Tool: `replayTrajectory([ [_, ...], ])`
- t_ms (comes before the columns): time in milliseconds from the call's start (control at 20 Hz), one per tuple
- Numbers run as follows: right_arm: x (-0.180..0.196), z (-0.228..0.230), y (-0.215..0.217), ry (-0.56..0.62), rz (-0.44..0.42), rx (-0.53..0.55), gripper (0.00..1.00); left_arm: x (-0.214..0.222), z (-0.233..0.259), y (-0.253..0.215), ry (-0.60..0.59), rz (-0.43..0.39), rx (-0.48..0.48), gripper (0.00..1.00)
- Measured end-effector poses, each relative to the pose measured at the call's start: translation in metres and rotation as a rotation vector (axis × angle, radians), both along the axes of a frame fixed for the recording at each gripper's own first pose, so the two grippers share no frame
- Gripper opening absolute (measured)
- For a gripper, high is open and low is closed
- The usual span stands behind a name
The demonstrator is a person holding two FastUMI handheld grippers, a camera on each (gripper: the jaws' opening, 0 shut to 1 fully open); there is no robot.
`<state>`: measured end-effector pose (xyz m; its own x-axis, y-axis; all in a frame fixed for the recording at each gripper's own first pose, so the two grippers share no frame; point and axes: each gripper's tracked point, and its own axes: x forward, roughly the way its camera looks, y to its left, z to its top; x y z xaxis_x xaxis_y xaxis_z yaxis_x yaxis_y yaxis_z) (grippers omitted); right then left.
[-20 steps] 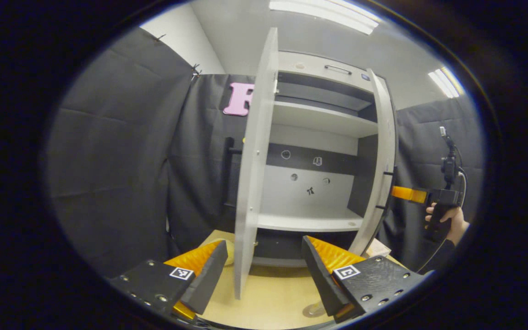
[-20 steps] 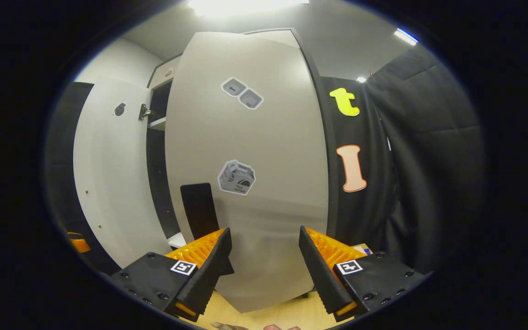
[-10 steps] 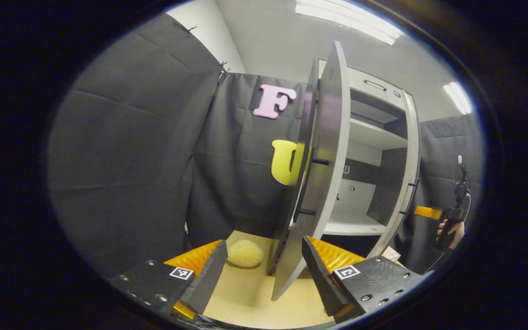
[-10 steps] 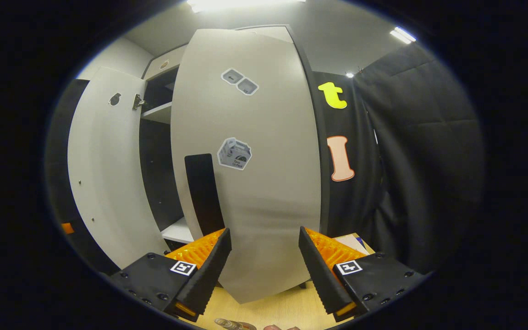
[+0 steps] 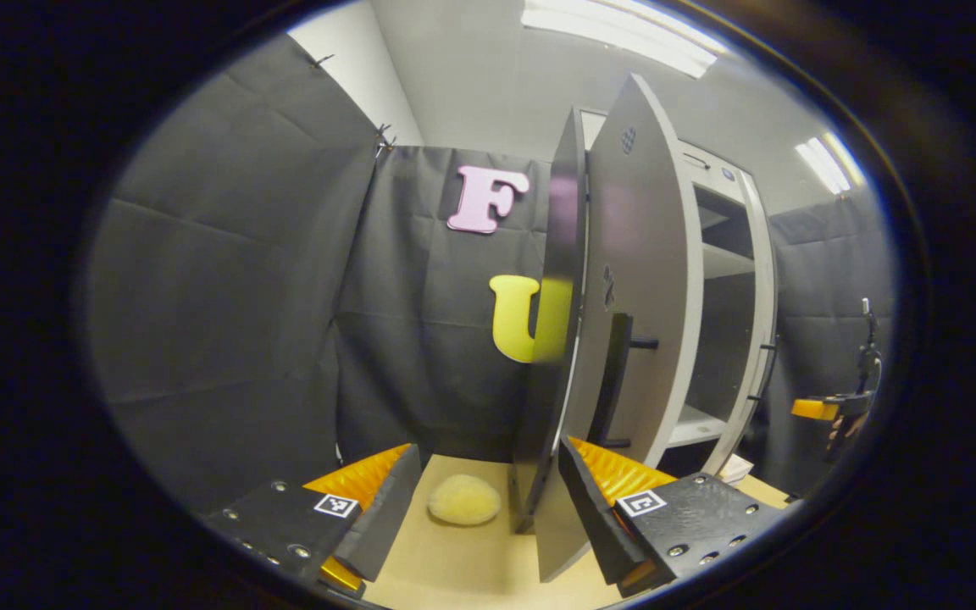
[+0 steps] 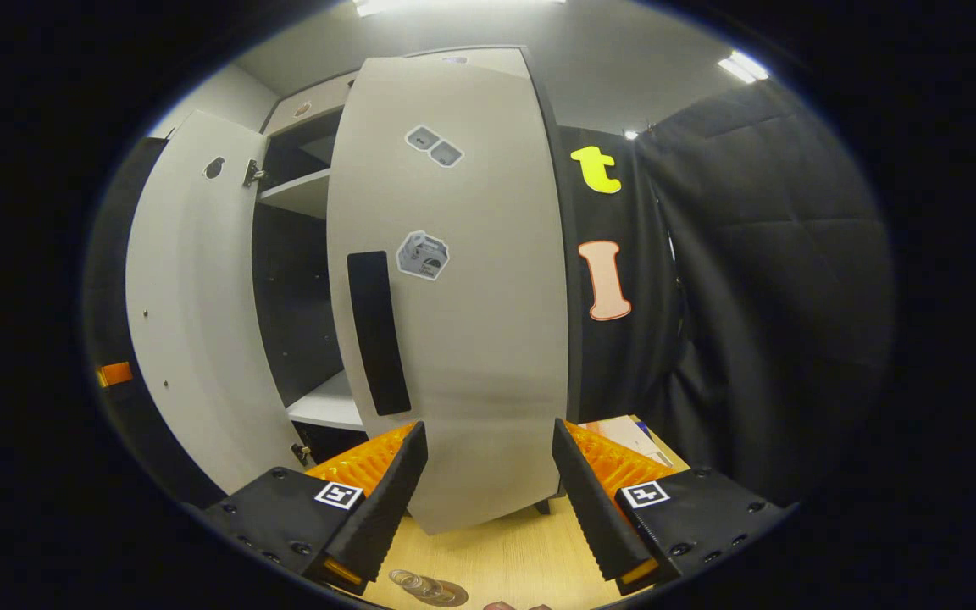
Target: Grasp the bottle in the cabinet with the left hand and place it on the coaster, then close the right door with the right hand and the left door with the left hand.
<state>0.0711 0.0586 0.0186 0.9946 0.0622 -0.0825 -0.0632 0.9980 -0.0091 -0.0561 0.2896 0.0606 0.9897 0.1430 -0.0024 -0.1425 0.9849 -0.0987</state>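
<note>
While my right tool backs off its nearly shut right door, the left door swings inward. Both tools gape empty (left tool next).

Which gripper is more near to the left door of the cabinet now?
Left. The left gripper has the left door edge right between its open fingers; the right gripper faces the right door.
</note>
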Motion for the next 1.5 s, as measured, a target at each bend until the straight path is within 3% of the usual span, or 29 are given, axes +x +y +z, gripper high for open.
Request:
replayTrajectory([
  [450, -0.022, -0.009, -0.017, -0.009, -0.082, -0.003, 0.92, 0.074, -0.005, 0.001, -0.005, -0.146, -0.011, 0.94],
  [600, -0.025, -0.009, -0.018, -0.018, -0.096, -0.008, 0.95, 0.082, 0.005, -0.008, -0.012, -0.179, 0.015, 0.94],
  [700, -0.027, -0.011, -0.017, -0.019, -0.093, -0.018, 0.92, 0.086, 0.012, -0.015, -0.020, -0.199, 0.021, 0.94],
  [900, -0.025, -0.016, -0.012, -0.007, -0.085, -0.004, 0.95, 0.084, 0.022, -0.018, -0.030, -0.194, 0.053, 0.94],
  [1200, -0.023, -0.023, -0.008, 0.005, -0.068, -0.004, 0.92, 0.087, 0.021, -0.035, -0.014, -0.234, 0.051, 0.94],
  [1500, -0.023, -0.021, -0.016, -0.007, -0.054, -0.010, 0.95, 0.093, 0.022, -0.071, -0.015, -0.254, 0.078, 0.94],
])
